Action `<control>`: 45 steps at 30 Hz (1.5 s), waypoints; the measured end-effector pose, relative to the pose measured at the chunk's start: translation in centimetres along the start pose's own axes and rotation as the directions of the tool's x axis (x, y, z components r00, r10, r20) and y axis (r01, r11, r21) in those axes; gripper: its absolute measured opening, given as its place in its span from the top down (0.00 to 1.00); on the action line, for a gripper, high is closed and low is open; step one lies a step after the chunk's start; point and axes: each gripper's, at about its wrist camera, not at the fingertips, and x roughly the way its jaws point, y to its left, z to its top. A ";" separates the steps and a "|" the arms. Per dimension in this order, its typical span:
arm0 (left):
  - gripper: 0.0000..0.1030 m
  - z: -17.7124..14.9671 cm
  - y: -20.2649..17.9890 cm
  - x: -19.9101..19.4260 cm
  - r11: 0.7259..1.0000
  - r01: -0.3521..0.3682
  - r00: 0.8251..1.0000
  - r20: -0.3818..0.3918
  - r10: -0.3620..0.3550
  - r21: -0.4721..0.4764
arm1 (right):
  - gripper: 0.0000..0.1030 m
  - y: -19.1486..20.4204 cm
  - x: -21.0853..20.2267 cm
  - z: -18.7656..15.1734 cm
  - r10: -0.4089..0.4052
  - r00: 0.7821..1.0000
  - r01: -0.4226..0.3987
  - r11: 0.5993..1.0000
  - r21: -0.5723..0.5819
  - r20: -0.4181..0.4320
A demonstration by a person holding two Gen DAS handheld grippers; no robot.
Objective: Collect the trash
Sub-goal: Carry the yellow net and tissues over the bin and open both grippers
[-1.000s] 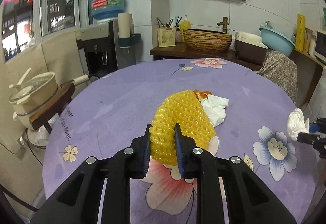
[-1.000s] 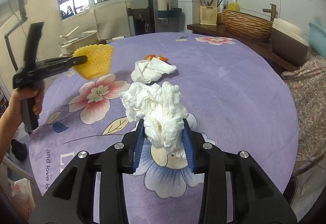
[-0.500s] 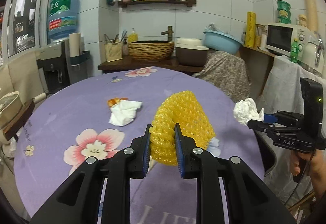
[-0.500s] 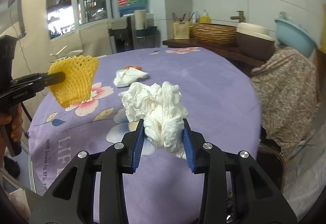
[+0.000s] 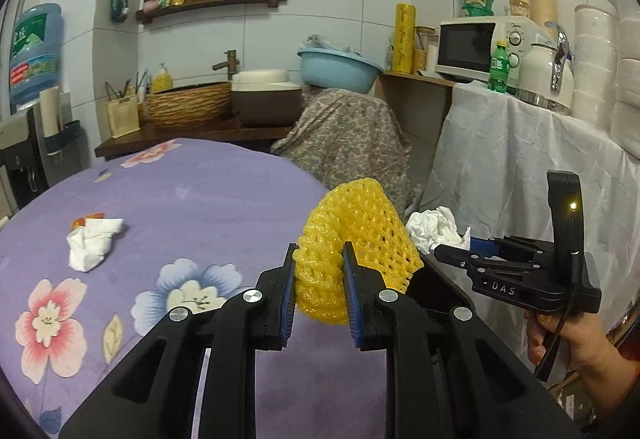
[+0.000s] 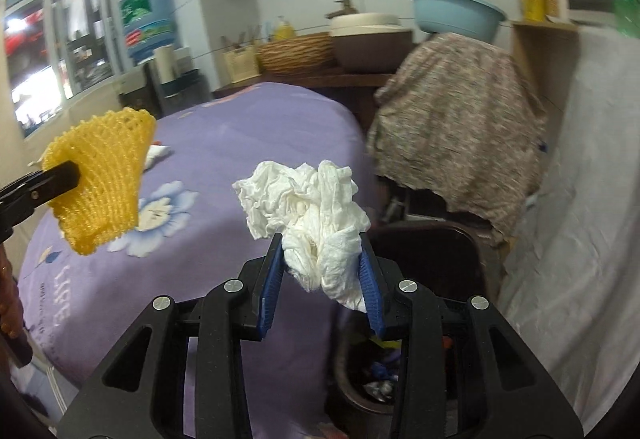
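My left gripper (image 5: 319, 263) is shut on a yellow foam fruit net (image 5: 352, 235), held past the right edge of the purple flowered table (image 5: 200, 199). My right gripper (image 6: 320, 259) is shut on a crumpled white tissue (image 6: 308, 203) and holds it above a dark brown trash bin (image 6: 436, 251) with rubbish inside. The net (image 6: 100, 175) shows at the left of the right wrist view. The right gripper (image 5: 460, 251) with its tissue (image 5: 434, 229) shows at the right of the left wrist view. Another crumpled tissue (image 5: 92, 243) with an orange scrap (image 5: 86, 220) lies on the table.
A flower-patterned cloth covers something (image 6: 452, 127) behind the bin. A white-draped counter (image 5: 520, 167) with a microwave (image 5: 476, 47) and kettle stands at the right. A wooden sideboard (image 5: 180, 131) with a wicker basket and basins stands behind the table.
Both grippers have swung right, off the table's middle to its right edge. The tissue now hangs over the trash bin; the net is beside it. Both holds are unchanged.
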 end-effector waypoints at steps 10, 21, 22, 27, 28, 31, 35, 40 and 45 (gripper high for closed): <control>0.79 0.2 -4.6 4.6 0.996 0.078 0.993 -0.087 -0.074 0.039 | 0.64 -6.5 3.1 -4.3 -0.154 0.981 0.162 0.985 0.058 -0.122; 0.79 -0.8 -6.9 8.0 0.992 0.092 0.984 -0.160 -0.078 0.083 | 0.64 -10.6 10.0 -8.7 -0.191 0.944 0.229 0.966 0.117 -0.270; 0.79 -0.8 -7.0 8.2 0.992 0.094 0.983 -0.165 -0.079 0.085 | 0.64 -10.7 10.2 -9.0 -0.195 0.941 0.234 0.965 0.115 -0.277; 0.79 -1.0 -8.3 9.2 0.988 0.109 0.979 -0.183 -0.088 0.110 | 0.44 -11.4 10.8 -9.9 -0.204 0.934 0.249 0.961 0.122 -0.294; 0.79 -1.0 -8.6 9.4 0.987 0.114 0.978 -0.187 -0.092 0.114 | 0.42 -11.4 10.7 -9.9 -0.213 0.932 0.257 0.959 0.121 -0.294; 0.79 -1.1 -9.5 10.1 0.984 0.123 0.976 -0.197 -0.096 0.129 | 0.40 -11.3 10.0 -10.0 -0.212 0.936 0.255 0.959 0.124 -0.281; 0.79 -1.6 -10.9 11.5 0.979 0.134 0.970 -0.222 -0.098 0.152 | 0.34 -11.2 8.1 -10.2 -0.244 0.935 0.280 0.953 0.114 -0.259; 0.79 -2.7 -12.6 14.3 0.976 0.134 0.960 -0.265 -0.086 0.172 | 0.34 -11.5 5.8 -10.7 -0.274 0.930 0.307 0.946 0.107 -0.243; 0.79 -3.8 -14.0 17.2 0.976 0.135 0.947 -0.311 -0.075 0.174 | 0.34 -11.6 3.6 -10.8 -0.304 0.927 0.333 0.937 0.108 -0.218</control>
